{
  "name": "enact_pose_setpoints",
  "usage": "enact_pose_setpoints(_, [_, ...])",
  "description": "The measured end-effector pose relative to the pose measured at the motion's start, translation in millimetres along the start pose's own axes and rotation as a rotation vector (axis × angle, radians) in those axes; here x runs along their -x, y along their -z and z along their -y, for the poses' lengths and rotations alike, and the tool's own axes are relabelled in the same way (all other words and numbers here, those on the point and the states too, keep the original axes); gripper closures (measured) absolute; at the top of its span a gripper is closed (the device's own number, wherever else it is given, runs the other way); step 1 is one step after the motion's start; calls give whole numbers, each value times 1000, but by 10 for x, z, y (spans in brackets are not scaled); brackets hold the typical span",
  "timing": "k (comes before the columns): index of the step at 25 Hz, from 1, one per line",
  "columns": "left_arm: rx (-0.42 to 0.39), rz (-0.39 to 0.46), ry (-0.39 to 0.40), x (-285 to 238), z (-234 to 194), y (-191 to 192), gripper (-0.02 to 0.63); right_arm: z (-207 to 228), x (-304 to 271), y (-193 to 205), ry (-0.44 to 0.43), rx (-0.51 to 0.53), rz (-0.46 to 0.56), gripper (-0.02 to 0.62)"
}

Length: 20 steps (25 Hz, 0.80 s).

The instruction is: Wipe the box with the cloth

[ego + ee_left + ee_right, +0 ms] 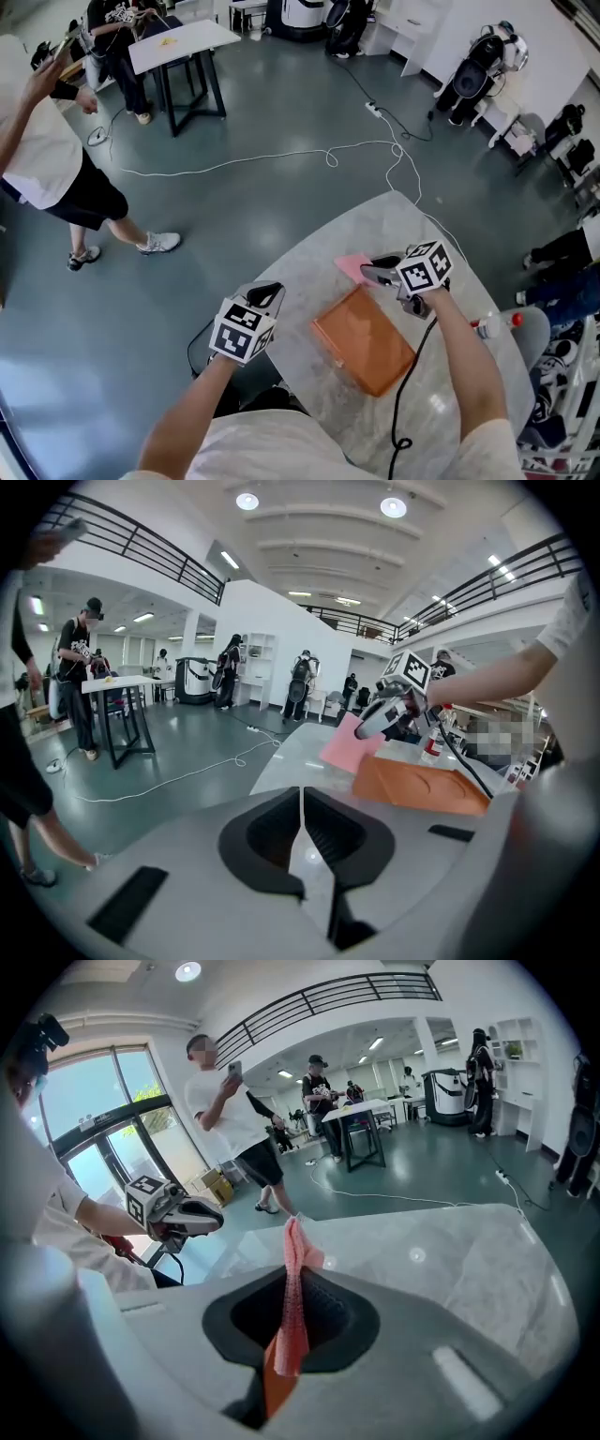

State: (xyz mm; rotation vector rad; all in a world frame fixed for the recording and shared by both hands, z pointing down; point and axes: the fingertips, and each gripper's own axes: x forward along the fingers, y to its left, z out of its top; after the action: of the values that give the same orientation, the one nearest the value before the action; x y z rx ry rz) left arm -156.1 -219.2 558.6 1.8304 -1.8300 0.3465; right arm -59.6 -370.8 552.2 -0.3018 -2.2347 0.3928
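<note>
A flat orange box (364,339) lies on the marble table (309,253). My right gripper (368,273) hovers at the box's far corner, shut on a pink cloth (351,266) that hangs out ahead of it. In the right gripper view the cloth (294,1269) is pinched upright between the jaws of my right gripper (295,1283), with the box (276,1384) showing orange below. My left gripper (267,295) is shut on nothing, held off the table's left edge. In its own view my left gripper (302,819) faces the box (420,782), the cloth (345,746) and the right gripper (386,712).
A clear bottle with a red cap (497,325) lies at the table's right side. A black cable (409,375) trails from my right gripper over the table. A white cord (281,155) runs over the floor. A person (52,159) stands far left, near a black-legged table (178,42).
</note>
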Motion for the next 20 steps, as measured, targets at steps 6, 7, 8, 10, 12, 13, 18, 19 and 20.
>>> enact_pose_setpoints(6, [26, -2, -28, 76, 22, 119, 588, -60, -201, 95, -57, -10, -108, 575])
enact_pose_setpoints(7, [28, -2, -28, 101, -8, 128, 588, -88, -255, 92, -66, -11, -129, 577])
enact_pose_setpoints(8, [30, -2, -27, 129, -50, 134, 588, -128, -312, 80, -78, -11, -149, 575])
enact_pose_setpoints(10, [35, -2, -26, 182, -136, 143, 588, -208, -404, 49, -100, -9, -186, 577])
enact_pose_setpoints(12, [40, -1, -25, 221, -192, 160, 588, -274, -464, 44, -118, -8, -219, 577])
enact_pose_setpoints(13, [42, -1, -24, 235, -208, 171, 588, -304, -487, 52, -129, -10, -236, 577])
enact_pose_setpoints(18, [48, -1, -15, 270, -240, 234, 588, -341, -557, 174, -138, -28, -329, 577])
enact_pose_setpoints(19, [49, 0, -15, 279, -243, 244, 588, -336, -557, 201, -133, -34, -345, 575])
enact_pose_setpoints(20, [50, 0, -14, 289, -247, 252, 588, -336, -555, 217, -130, -39, -357, 577])
